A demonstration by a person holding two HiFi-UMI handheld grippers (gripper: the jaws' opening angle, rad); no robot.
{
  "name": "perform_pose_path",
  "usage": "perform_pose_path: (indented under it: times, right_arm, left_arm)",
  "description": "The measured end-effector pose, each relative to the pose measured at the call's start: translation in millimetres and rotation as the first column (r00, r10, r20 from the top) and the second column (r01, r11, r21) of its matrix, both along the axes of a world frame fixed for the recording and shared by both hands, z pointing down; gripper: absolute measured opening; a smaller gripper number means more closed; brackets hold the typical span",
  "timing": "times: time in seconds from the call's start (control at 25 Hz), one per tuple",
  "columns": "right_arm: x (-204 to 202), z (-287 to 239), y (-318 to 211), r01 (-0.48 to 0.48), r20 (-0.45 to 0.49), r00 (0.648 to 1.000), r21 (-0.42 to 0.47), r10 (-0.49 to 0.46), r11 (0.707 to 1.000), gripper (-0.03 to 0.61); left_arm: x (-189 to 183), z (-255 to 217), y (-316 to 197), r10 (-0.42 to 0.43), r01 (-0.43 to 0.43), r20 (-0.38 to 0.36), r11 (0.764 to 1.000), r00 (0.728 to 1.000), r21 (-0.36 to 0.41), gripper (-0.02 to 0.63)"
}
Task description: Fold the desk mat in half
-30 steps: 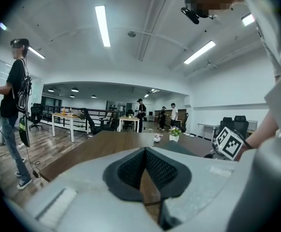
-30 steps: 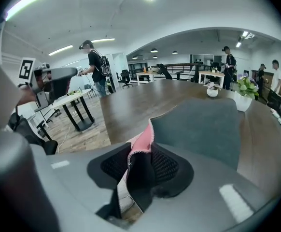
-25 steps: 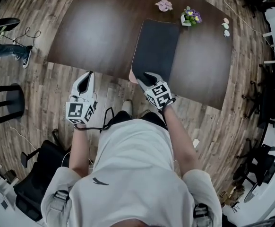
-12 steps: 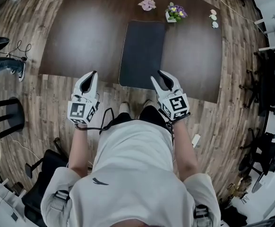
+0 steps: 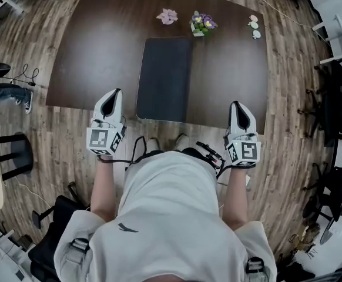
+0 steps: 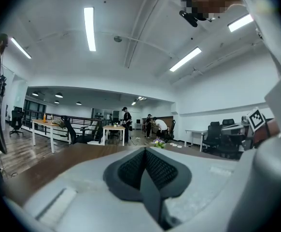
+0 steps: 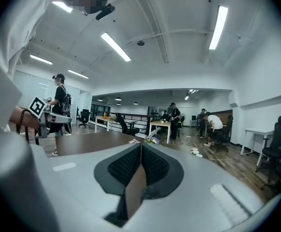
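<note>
A dark brown tabletop (image 5: 100, 46) is carried by a wooden floor (image 5: 42, 134), and on it are laid a dark mat (image 5: 164, 78) reaching the near edge, a pink thing (image 5: 167, 16) and a flower pot (image 5: 200, 23) just beyond the mat, and small round things (image 5: 254, 27) near the far right corner.

Three tiny round bits (image 5: 253, 26) at the far right of the surface (image 5: 94, 51) are looking too small to name, same for the pink thing (image 5: 167, 16). The desk mat (image 5: 164, 78) isn't showing its thickness, so doubled or single, I can't tell. Someone's legs (image 5: 3, 90) are getting cut off at the left edge.
</note>
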State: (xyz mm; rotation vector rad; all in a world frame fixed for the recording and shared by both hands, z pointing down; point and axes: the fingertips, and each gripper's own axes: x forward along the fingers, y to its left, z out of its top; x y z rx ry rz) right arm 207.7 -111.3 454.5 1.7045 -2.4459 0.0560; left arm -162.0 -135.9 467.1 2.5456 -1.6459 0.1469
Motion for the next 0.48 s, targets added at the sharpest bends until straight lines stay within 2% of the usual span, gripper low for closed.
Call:
perform_pose_path:
  times: [0.16,0.48]
  right_arm:
    - [19.4,-0.9,-0.7,-0.037,0.014,0.999,0.011,0.037,0.999,0.003]
    - [23.8,4.2,-0.3,-0.041,0.02,0.999,-0.006,0.041,0.999,0.002]
  left_arm:
    - [16.5,-4.8,-6.8,0.01,-0.01,0.003,1.0,1.0,0.014,0.008]
    - [29.8,-1.8,-7.8,0.031,-0.031,0.016,0.999,0.999,0.006,0.008]
